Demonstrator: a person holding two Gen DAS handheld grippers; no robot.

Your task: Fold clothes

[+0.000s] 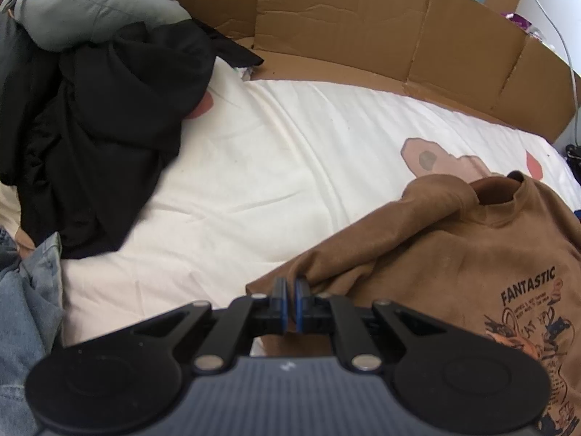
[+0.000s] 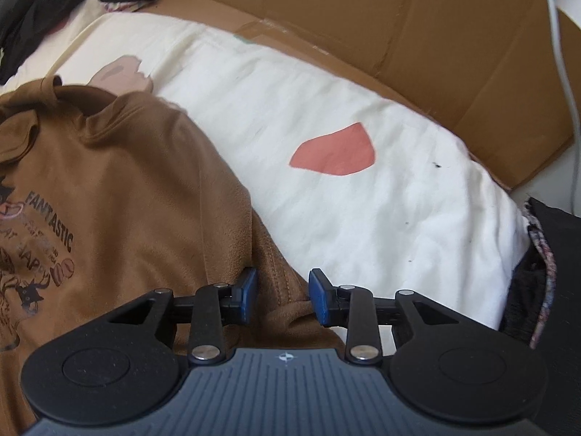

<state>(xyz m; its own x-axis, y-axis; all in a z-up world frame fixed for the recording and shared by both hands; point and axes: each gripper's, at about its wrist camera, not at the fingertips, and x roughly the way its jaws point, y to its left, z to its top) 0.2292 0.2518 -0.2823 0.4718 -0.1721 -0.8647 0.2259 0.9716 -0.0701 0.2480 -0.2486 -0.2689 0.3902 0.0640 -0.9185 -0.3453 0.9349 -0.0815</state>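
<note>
A brown sweatshirt (image 1: pixel 454 254) with a "FANTASTIC" print lies face up on the white bed cover (image 1: pixel 254 167). My left gripper (image 1: pixel 290 287) is shut on the sweatshirt's left sleeve edge, low in the left wrist view. In the right wrist view the same brown sweatshirt (image 2: pixel 127 189) fills the left half. My right gripper (image 2: pixel 283 279) stands open, its blue-padded fingers either side of the ribbed sleeve fold by the garment's right edge, not pinching it.
A heap of black clothes (image 1: pixel 109 127) and a grey pillow (image 1: pixel 90 11) lie at the far left, with denim (image 1: pixel 25 312) near the lower left. Cardboard walls (image 1: pixel 399 25) ring the bed's far side. A dark object (image 2: pixel 555 272) sits at the bed's right edge.
</note>
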